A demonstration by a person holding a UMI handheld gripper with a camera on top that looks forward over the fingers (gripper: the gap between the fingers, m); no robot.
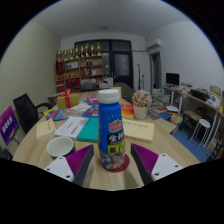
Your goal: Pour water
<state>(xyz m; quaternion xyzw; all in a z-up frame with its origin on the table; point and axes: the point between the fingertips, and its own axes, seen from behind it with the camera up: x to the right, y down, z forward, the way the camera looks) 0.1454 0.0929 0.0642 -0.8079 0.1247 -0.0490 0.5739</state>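
Gripper view: the tongs (111,163) stood apart around an upright, capped bottle (111,128) resting on the tabletop (150,140), gaps visible either side. Risk, judged: an off-centre closure could tip the tall bottle.

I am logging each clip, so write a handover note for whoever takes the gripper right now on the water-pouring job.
Gripper: open, fingers either side of the clear plastic bottle with blue cap and blue label; whether the pads touch it cannot be told.
Bottle: upright on the round wooden table, cap on.
White bowl stands on the table beside the bottle.
Done: gripper brought to the bottle.
Left: grip, lift, pour; no pouring seen yet.
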